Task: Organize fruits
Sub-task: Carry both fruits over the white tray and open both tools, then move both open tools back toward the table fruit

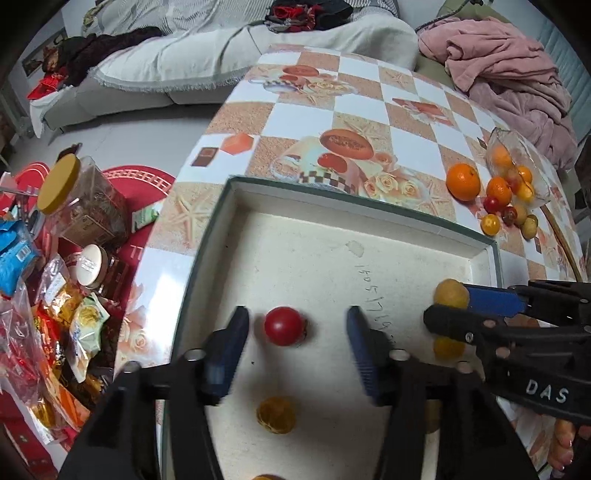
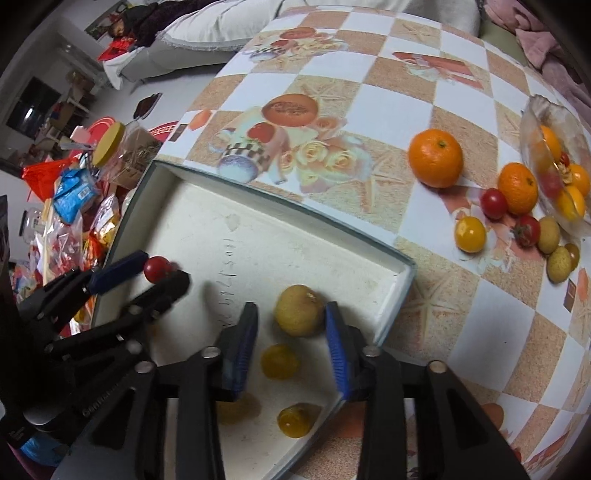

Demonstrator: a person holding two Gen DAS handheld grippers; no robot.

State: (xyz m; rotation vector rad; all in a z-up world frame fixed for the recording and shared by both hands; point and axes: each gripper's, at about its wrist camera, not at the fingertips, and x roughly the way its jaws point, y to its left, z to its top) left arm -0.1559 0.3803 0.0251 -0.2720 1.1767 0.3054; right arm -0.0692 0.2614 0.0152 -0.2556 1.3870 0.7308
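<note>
On the right gripper, jaws loose around a longan, white letters read "DAS".

My table is round-edged and covered with a glossy checkered cloth of tan and white squares printed with roses and fruit. Behind it stands a light grey sofa under a pale throw, dark clothing heaped on top. A pink blanket lies crumpled at far right. The floor is pale grey, with a red rug and scattered snack packets and jars. Lighting is even.
</note>
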